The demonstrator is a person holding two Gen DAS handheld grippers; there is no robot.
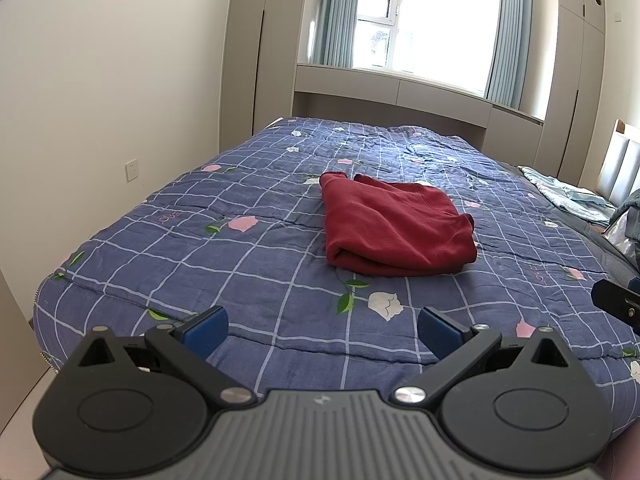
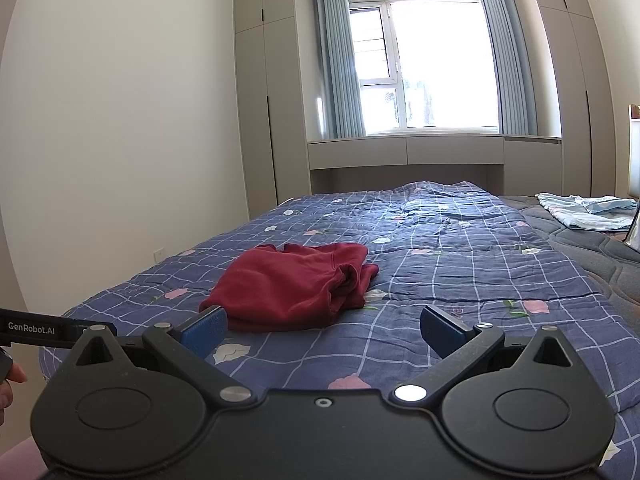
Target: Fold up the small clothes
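A dark red garment lies folded into a rough rectangle on the blue checked quilt of the bed. It also shows in the right wrist view, with a bunched opening on its right side. My left gripper is open and empty, held above the near edge of the bed, short of the garment. My right gripper is open and empty, just in front of the garment's near edge. The quilt fills the bed in this view too.
Light blue clothes lie on the dark grey mattress at the far right, also in the left wrist view. A window, curtains and wardrobes stand behind the bed. The other gripper's body shows at each view's edge.
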